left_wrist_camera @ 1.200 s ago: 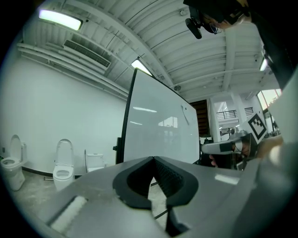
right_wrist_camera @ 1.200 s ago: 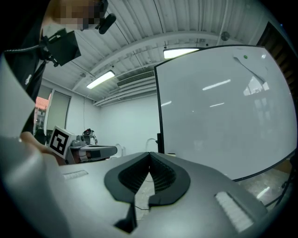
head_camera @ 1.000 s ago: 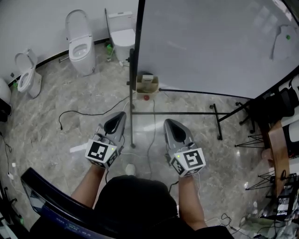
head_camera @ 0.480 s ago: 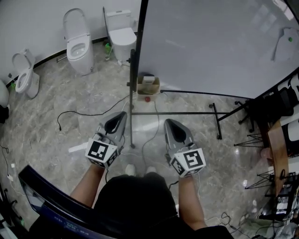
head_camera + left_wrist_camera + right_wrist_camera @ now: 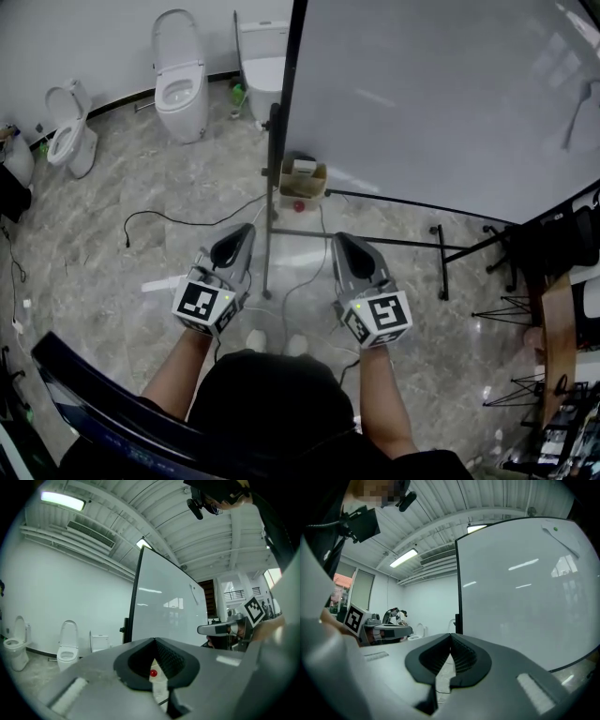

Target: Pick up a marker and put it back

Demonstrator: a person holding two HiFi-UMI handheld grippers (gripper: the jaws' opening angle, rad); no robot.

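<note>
No marker shows plainly in any view. A pale long object (image 5: 560,539) with a green spot clings to the upper right of the whiteboard (image 5: 431,94); I cannot tell what it is. In the head view it is only a thin pale streak (image 5: 574,111). My left gripper (image 5: 242,230) and right gripper (image 5: 339,240) are held side by side at waist height, pointing toward the board's stand. Both are shut and hold nothing. The left gripper (image 5: 153,640) looks past the board's black edge. The right gripper (image 5: 451,635) faces the board's white surface.
The whiteboard stands on a black frame with floor bars (image 5: 375,242). A cardboard box (image 5: 302,178) and a red ball (image 5: 299,205) lie at its foot. Toilets (image 5: 181,80) (image 5: 70,139) stand along the far wall. Cables trail over the marble floor (image 5: 94,234). Furniture crowds the right edge (image 5: 562,309).
The head view has swung, so toilets, box and board stand have slid right and slightly down in the picture. Both grippers keep the same pose, shut and empty.
</note>
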